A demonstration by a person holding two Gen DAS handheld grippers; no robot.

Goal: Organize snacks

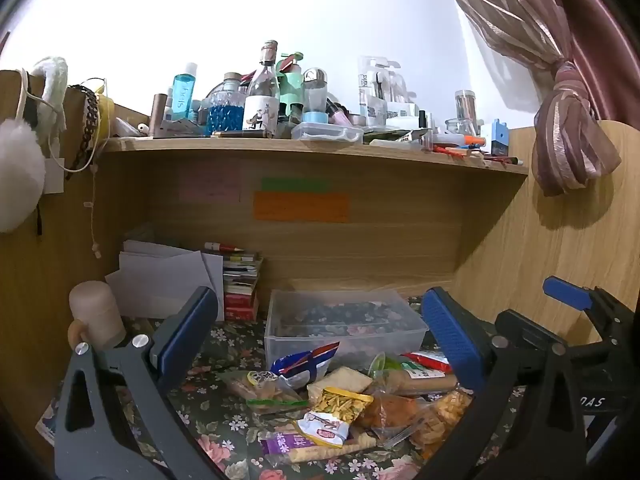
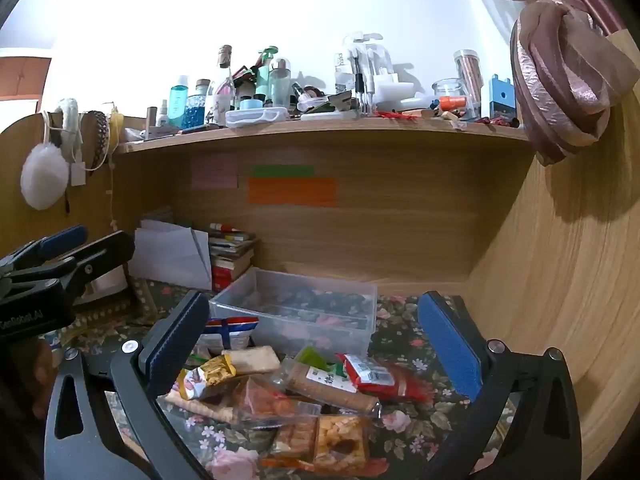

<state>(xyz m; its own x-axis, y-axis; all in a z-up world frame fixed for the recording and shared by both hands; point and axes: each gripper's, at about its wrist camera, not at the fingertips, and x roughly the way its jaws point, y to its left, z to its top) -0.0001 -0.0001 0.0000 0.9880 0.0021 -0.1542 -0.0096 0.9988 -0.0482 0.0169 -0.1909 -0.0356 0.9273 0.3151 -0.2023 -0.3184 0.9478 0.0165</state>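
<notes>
Both the left gripper (image 1: 320, 336) and right gripper (image 2: 314, 340) hung spread wide, gripping nothing, above the snack packets (image 2: 280, 392) heaped at lower centre of each frame on the floral cloth (image 2: 404, 320), just before the clear plastic bin (image 2: 296, 312) at centre.

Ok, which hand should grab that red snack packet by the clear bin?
Probably the right. In the right wrist view the red packet lies between the open right gripper jaws, beside the clear bin. The left gripper frames it only at its right edge.
</notes>
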